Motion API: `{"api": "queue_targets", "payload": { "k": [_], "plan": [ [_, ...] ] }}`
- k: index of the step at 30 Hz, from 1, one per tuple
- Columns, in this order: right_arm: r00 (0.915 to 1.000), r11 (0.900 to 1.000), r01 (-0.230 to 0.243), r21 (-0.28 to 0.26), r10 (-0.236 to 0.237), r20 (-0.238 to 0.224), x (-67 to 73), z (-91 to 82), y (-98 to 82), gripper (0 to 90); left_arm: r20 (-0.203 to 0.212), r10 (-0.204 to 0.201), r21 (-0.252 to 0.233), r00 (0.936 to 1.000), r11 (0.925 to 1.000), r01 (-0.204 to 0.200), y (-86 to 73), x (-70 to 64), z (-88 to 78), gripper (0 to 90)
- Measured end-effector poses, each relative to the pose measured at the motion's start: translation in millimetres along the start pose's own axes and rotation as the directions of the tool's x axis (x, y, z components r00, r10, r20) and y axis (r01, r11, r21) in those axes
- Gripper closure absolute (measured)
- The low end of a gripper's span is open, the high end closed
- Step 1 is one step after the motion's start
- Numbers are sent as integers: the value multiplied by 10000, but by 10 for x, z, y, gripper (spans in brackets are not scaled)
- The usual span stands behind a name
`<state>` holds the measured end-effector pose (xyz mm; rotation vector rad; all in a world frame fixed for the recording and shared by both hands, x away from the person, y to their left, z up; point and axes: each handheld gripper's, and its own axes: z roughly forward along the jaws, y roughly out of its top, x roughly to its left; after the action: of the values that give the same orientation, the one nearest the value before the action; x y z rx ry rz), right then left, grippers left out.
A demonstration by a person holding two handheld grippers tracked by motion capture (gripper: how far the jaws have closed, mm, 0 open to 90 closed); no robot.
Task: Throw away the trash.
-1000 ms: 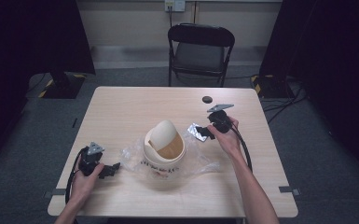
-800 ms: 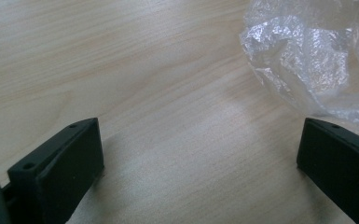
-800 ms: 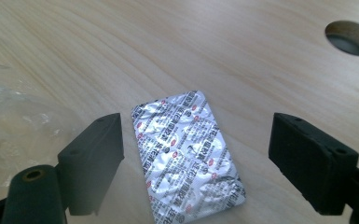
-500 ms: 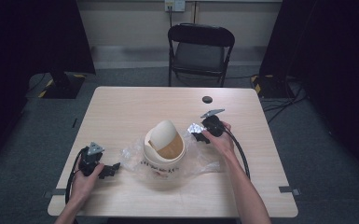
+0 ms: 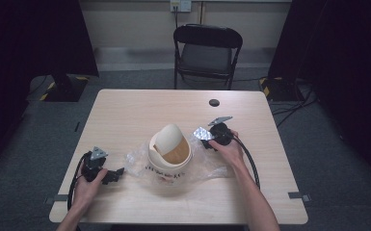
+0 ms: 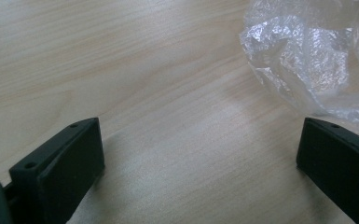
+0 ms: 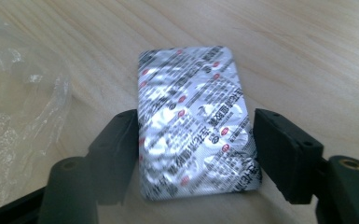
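Blister pack (image 7: 196, 123) of silver foil with red and black print, held flat between the two black jaws of my right claw (image 5: 206, 136), its side edges against their inner faces; I read this as a grip on the pack, though the right gripper view leaves the contact on the right-hand side hard to judge. In the high view the pack (image 5: 203, 133) hangs just right of the cream-coloured swing-lid waste bin (image 5: 170, 156), near the bin's mouth and above the crumpled clear plastic bag (image 5: 212, 162) that spreads around the bin's base. The bin stands at the middle of the pale wooden bench (image 5: 135, 110), toward my near side, its rounded flap (image 5: 167, 136) tilted so that the brown interior shows.

My left claw (image 5: 117, 174) rests low at the near left of the bench, jaws spread wide with nothing between them; in the left gripper view a fold of the clear plastic (image 6: 307, 60) lies just beyond the right-hand jaw, untouched.

Progress, as I judge it: the pack is picked up and brought beside the bin, so the carry is nearly complete. Left to do: move it over the opening, let go, and perhaps deal with the loose bag. A small black round disc (image 5: 214, 102) lies far on the bench, apart from the work.
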<state>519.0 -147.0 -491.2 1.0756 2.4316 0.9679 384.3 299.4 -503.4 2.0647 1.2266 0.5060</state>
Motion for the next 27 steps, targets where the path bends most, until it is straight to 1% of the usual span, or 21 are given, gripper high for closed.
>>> {"api": "queue_targets", "payload": {
  "k": [6,8,9,11,13,14,16,20,21,26,27],
  "plan": [
    [9998,9998,-169,101,167,136,8,-8,10,344,-3,0,3,10000,10000,0,0,0,0,2],
    [9998,9998,-186,89,185,105,-4,-12,10,344,2,-3,5,10000,10000,3,1,0,0,2],
    [9995,9997,-208,130,204,235,-16,-20,10,344,-2,-3,10,10000,10000,3,1,0,-1,1],
    [9990,9991,-420,4,420,138,-45,-48,1,344,-1,18,13,10000,10000,-18,0,2,-1,1],
    [9985,9988,-485,-24,485,259,-66,-74,-4,344,1,0,5,10000,10000,0,0,1,0,1],
    [9979,9982,-595,-35,596,252,-78,-90,-8,344,3,-6,6,10000,10000,6,0,0,-1,1],
    [9970,9969,-757,-228,761,173,-93,-116,-15,344,-2,0,2,10000,10000,0,0,0,0,1],
    [9968,9968,-777,-163,780,189,-84,-146,-30,344,3,4,-5,10000,10000,-4,0,1,0,1],
    [9960,9960,-868,-193,872,204,-81,-159,-30,344,-1,-2,2,10000,10000,2,0,0,0,1],
    [9954,9948,-928,-408,936,192,-80,-231,-8,344,2,-3,7,10000,10000,3,1,0,-1,1],
    [9946,9940,-1004,-426,1013,216,-76,-245,-2,344,1,-1,9,10000,10000,1,1,0,-1,1]
  ]
}}
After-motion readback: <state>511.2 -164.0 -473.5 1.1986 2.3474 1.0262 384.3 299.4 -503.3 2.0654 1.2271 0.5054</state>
